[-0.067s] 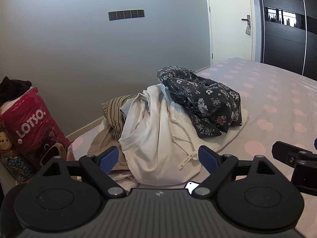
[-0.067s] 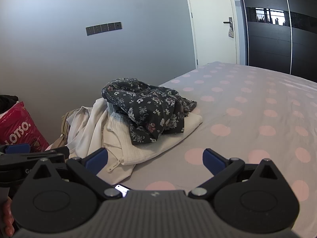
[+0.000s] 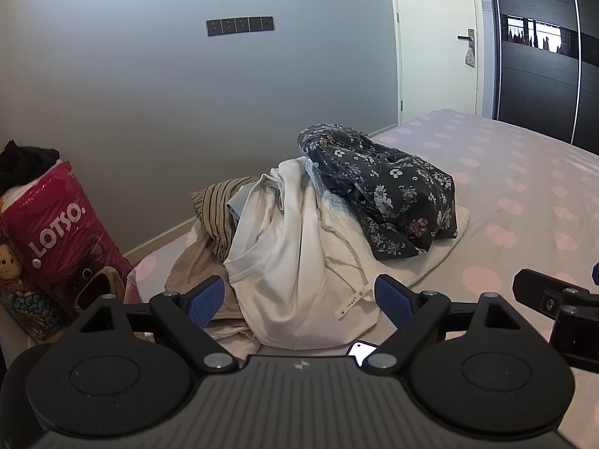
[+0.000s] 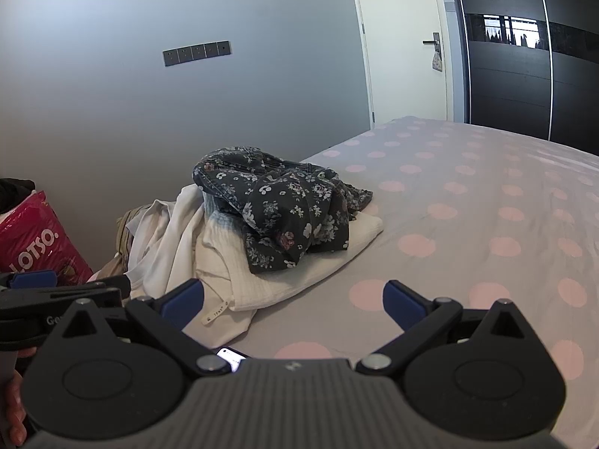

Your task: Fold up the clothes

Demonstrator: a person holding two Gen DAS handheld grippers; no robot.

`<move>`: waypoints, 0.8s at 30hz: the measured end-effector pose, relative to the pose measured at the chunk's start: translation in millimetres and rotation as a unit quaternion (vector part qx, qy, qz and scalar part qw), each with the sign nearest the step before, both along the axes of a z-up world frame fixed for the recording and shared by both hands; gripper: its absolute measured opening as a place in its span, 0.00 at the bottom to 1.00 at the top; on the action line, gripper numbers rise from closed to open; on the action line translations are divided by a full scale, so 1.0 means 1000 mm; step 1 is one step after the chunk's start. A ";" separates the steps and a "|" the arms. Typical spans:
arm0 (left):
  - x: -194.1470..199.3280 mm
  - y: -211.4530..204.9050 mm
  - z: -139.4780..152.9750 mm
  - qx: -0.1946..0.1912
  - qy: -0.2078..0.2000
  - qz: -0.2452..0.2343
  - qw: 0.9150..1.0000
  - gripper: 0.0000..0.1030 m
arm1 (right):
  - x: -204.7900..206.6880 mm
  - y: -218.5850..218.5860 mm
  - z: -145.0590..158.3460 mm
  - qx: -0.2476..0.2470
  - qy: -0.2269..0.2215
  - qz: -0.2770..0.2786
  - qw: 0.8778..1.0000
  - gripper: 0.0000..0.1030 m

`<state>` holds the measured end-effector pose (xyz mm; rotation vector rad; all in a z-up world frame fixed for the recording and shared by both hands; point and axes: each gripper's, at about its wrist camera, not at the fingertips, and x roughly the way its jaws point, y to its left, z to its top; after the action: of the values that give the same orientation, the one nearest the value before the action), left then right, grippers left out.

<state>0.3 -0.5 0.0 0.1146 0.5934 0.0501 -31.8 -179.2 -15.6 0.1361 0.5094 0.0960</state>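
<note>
A heap of clothes lies on the bed's near left corner. A dark floral garment [image 3: 385, 191] [image 4: 288, 209] is on top, over a folded cream cloth [image 3: 441, 254] [image 4: 310, 273]. A white garment [image 3: 295, 269] [image 4: 164, 247] drapes down the front, with a striped beige piece [image 3: 221, 205] and a tan one [image 3: 191, 273] behind. My left gripper [image 3: 299, 299] stands open just short of the white garment, nothing between its blue pads. My right gripper [image 4: 294, 299] is open too, over the sheet to the right of the heap. Each gripper shows at the edge of the other's view.
The bed [image 4: 468, 224] has a grey sheet with pink dots and runs off to the right. A red LOTSO bag [image 3: 63, 232] and soft toys stand on the floor at left. A phone [image 3: 361, 351] lies at the bed's near edge. Grey wall, a door [image 3: 434, 37] and a dark wardrobe are behind.
</note>
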 end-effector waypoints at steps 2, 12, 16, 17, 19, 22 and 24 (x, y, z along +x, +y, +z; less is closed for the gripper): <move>0.000 -0.001 0.000 -0.003 0.006 0.004 1.000 0.85 | 0.000 0.000 0.000 0.000 -0.001 0.000 1.000 1.00; 0.000 0.006 -0.002 -0.018 0.016 0.016 1.000 0.85 | 0.001 0.006 -0.003 -0.002 0.000 0.003 1.000 1.00; 0.000 0.005 -0.002 -0.016 0.017 0.015 1.000 0.85 | -0.001 0.007 0.000 -0.004 0.002 0.004 1.000 1.00; -0.001 0.005 -0.002 -0.016 0.017 0.015 1.000 0.85 | -0.001 0.007 0.000 -0.005 0.002 0.004 1.000 1.00; -0.001 0.005 -0.003 -0.015 0.018 0.014 1.000 0.85 | -0.002 0.007 0.001 -0.007 0.001 0.004 1.000 1.00; -0.002 0.004 -0.003 -0.015 0.018 0.014 1.000 0.85 | -0.002 0.008 0.000 -0.009 0.003 0.005 1.000 1.00; -0.002 0.003 -0.004 -0.016 0.018 0.013 1.000 0.85 | -0.001 0.009 -0.001 -0.010 0.005 0.006 1.000 1.00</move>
<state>-1.4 2.7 -3.6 0.0773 0.6314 0.0629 -32.6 -170.4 -16.4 0.1138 0.5207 0.1021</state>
